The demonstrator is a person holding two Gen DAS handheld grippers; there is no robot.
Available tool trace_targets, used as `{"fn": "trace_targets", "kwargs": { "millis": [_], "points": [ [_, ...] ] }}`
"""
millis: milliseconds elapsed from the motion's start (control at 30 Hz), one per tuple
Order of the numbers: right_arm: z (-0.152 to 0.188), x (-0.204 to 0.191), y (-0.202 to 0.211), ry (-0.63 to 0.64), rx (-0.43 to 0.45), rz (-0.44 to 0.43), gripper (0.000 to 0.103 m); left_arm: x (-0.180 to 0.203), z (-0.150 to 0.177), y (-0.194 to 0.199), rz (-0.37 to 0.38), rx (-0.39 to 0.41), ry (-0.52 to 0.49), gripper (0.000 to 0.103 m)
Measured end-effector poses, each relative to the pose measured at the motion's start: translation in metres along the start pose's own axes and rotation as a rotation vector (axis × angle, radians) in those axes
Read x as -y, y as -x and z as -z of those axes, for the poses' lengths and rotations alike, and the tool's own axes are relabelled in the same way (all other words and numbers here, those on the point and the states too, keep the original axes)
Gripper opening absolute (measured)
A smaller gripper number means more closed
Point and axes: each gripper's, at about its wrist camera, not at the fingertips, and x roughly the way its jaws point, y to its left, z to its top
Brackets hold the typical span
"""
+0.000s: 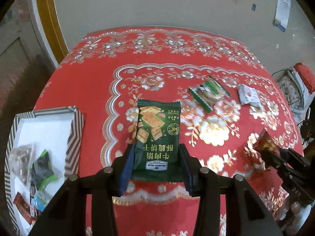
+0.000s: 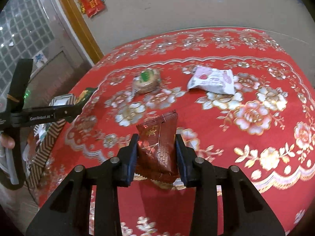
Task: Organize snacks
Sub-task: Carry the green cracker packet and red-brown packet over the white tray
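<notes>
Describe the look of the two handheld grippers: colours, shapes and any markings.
Both the left gripper and right gripper have black angular frames with round silver pins at the joints and flat dark-blue fingers. Seen from the right wrist, the left gripper's body carries white "GenRobot.AI" lettering.

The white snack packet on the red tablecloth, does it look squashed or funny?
Yes. The white crinkled snack packet with pink print lies crumpled and skewed on the red flowered tablecloth, one corner bent up. It isn't visibly torn, and nothing has spilled.

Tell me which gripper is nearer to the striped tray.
Left. The left gripper, shut on the green cracker packet, is just right of the striped tray. The right gripper, shut on the brown snack packet, is farther right.
</notes>
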Motion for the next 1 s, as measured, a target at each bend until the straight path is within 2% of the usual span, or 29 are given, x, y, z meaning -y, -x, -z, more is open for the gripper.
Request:
{"fn": "trace_targets", "kwargs": {
  "millis": [567,733,1000],
  "points": [
    [0.026,-0.055,-0.006,0.028,-0.013,-0.069,0.035,-0.001,0.067,0.03,-0.019,0.083,0.031,0.047],
    [0.031,-0.068,-0.009,0.04,-0.018,-0.076,0.035,-0.004,0.078,0.033,-0.009,0.092,0.049,0.047],
    [0.032,-0.096,-0.015,0.08,-0.031,-0.102,0.035,-0.017,0.087,0.047,-0.039,0.137,0.059,0.047]
  ]
}}
